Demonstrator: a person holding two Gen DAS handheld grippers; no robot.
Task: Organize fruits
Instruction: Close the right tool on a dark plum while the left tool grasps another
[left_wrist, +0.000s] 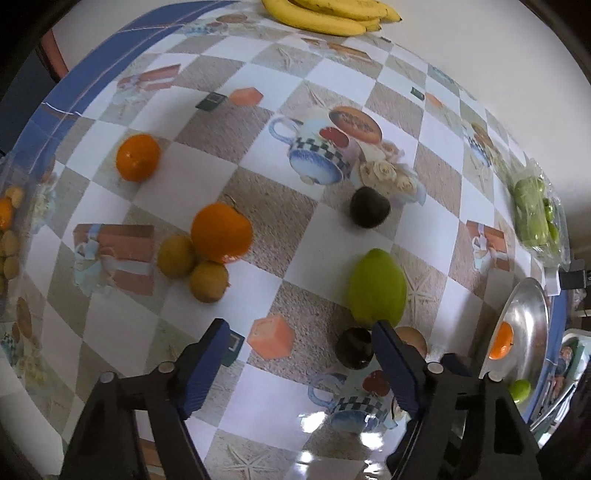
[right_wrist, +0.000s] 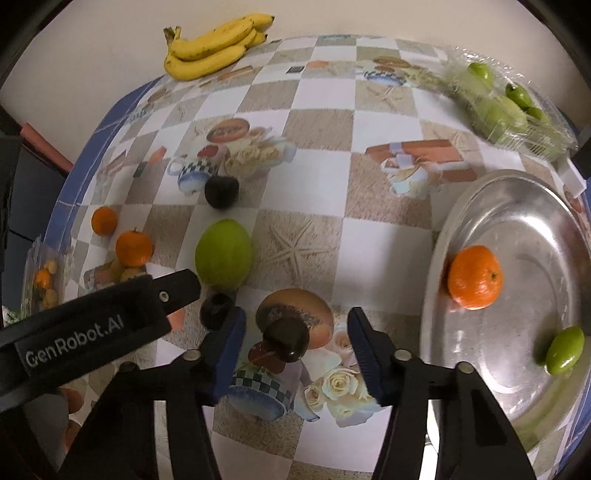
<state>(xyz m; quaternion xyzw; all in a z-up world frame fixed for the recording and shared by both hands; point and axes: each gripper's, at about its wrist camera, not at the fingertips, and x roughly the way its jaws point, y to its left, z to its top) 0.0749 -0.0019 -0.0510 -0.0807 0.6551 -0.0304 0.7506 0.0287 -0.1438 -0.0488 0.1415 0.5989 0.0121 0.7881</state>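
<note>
Over on the left, a bag of small fruits (right_wrist: 42, 284) sits at the table's edge, and two oranges (right_wrist: 133, 248) sit beside two small yellow-brown fruits (left_wrist: 208, 281). Next comes the left gripper (left_wrist: 301, 363), jaws spread wide and holding nothing, hovering above the tablecloth (left_wrist: 325, 229). Risk here: its right finger sits just beside a dark plum (left_wrist: 355, 348) and the big green mango (left_wrist: 376, 290), so a careless sweep could bump them rolling.

Centre stage, the right gripper (right_wrist: 295, 354) is spread too, straddling a dark round fruit (right_wrist: 286, 339), glossy and smooth. It looks slippery; an off-centre squeeze could squirt it out.

Further right, the steel tray (right_wrist: 517, 206) holds one orange (right_wrist: 475, 277) and a small green fruit (right_wrist: 565, 350). Both look free to roll on that slick metal if another fruit is dropped in hard.
</note>
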